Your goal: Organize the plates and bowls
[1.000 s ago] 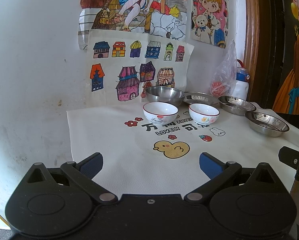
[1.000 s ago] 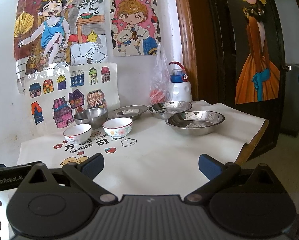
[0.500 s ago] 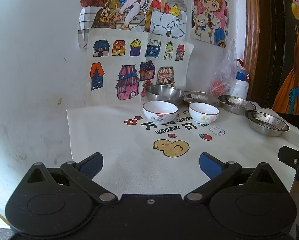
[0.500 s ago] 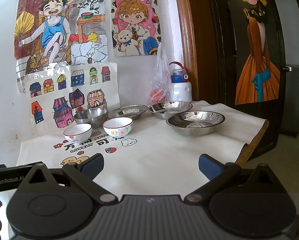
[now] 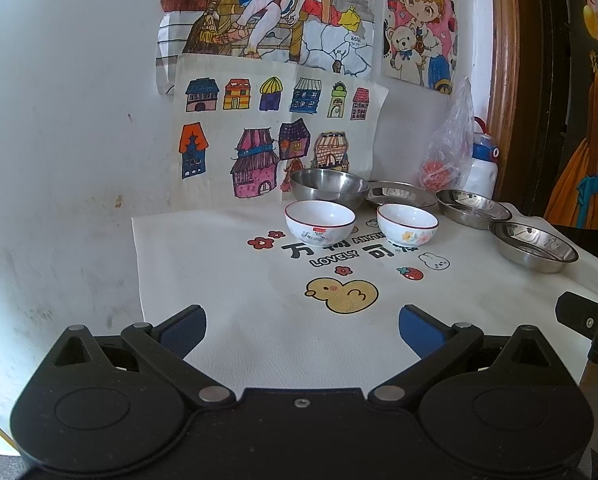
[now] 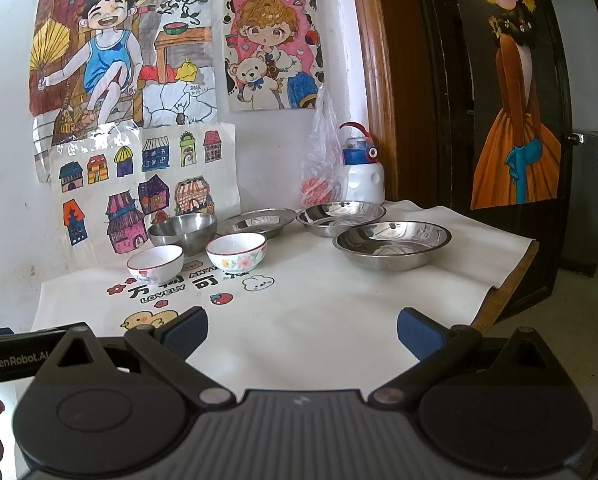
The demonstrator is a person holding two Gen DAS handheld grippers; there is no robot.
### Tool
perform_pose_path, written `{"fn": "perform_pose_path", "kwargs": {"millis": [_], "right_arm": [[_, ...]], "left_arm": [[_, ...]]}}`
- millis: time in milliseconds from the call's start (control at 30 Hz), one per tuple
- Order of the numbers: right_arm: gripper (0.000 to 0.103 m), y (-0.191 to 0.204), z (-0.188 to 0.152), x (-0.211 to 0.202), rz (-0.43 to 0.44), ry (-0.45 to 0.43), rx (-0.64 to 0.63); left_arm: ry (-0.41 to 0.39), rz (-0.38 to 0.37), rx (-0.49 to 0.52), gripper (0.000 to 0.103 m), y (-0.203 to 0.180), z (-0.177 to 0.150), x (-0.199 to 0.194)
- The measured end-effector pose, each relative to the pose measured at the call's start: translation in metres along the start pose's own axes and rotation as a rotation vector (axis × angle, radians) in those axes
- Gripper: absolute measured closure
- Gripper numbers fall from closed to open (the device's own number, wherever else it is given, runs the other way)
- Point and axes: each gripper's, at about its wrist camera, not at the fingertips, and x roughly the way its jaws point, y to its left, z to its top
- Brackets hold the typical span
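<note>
Both grippers hover at the near edge of the table, the left gripper (image 5: 301,326) and right gripper (image 6: 302,328) each with jaws wide apart and empty. Two china bowls (image 5: 319,223) (image 5: 407,224) sit mid-table, a steel bowl (image 5: 329,187) behind them, and three steel plates (image 6: 393,243) trail right. Only the right view shows the table's right edge and a grey appliance (image 6: 589,200) beyond the doorway. Nothing has shifted since the earlier frames.

wall (image 5: 79,120): white, scuffed | drawings (image 6: 119,48): taped up | door frame (image 6: 379,80): brown wood | tablecloth (image 5: 227,300): cream, cartoon-printed
</note>
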Motion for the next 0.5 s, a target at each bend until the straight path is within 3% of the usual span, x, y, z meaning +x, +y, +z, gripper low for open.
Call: {"fn": "perform_pose_path", "kwargs": {"millis": [500], "right_arm": [[0.0,0.0011,-0.0007,0.0015,-0.001,0.006,-0.005]], "left_arm": [[0.002,0.0,0.0,0.001,-0.0002,-0.0014,0.0008]]}}
